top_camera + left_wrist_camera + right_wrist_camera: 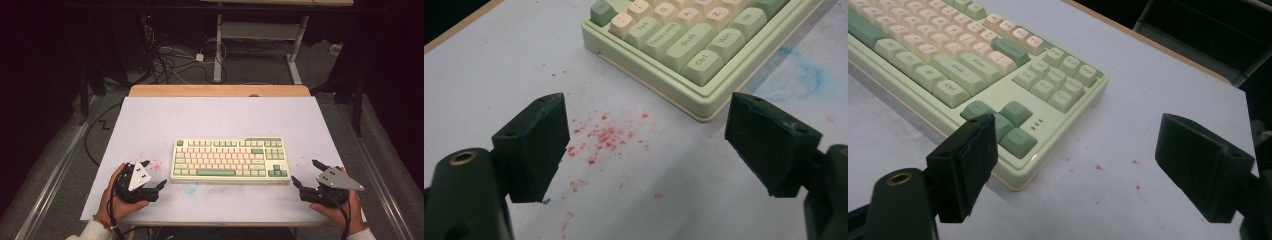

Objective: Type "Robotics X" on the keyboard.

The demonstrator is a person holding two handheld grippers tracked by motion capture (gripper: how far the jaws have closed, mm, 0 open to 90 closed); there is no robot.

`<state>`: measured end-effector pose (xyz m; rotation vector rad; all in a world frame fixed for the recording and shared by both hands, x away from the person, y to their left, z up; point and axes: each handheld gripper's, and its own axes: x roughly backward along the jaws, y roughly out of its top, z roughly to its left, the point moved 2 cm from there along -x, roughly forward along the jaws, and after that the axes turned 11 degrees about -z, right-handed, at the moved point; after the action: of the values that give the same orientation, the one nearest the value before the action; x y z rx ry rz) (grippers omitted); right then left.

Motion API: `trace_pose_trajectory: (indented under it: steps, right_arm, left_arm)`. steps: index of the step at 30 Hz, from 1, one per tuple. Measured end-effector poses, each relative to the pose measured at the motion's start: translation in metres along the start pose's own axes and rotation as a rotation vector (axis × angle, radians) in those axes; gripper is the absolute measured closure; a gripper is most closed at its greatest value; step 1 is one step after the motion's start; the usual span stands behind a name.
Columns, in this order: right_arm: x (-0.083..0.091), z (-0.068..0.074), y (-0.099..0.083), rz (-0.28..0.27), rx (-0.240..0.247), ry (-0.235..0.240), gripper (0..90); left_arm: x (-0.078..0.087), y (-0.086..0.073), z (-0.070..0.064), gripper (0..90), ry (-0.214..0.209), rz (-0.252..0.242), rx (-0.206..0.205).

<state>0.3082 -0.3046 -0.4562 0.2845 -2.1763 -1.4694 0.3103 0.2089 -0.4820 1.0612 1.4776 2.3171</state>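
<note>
Two grippers flank the keyboard (230, 160) at lower centre.
Left gripper (153, 174) and right gripper (305, 173): jaws wide apart (nothing held or touched).

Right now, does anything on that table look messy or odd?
Yes. Red specks stain the table left of the keyboard, with a few more by its right corner. A faint blue smudge lies in front of it. The keyboard sits straight.

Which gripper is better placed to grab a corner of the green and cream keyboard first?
Probably the left gripper: its open jaws sit closer to the green and cream mechanical keyboard, near its front-left corner. The right gripper is also open but stands slightly farther from its end.
</note>
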Motion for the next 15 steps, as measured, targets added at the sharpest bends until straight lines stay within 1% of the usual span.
trace_pose_trajectory:
  steps: [5,9,15]
  right_arm:
    - [0.0014,-0.0004,0.0001,-0.001,-0.003,-0.001,17.3]
    - [0.0010,0.0013,0.0018,-0.002,0.005,0.000,17.3]
    - [0.0006,0.0030,0.0050,-0.009,0.009,0.011,19.8]
  left_arm:
    - [0.0008,-0.0004,-0.0013,16.9,-0.001,0.002,-0.002]
    - [0.0024,-0.0008,-0.0010,16.9,-0.001,-0.003,-0.003]
    - [0.0050,-0.0025,-0.0001,16.9,0.002,-0.002,0.001]
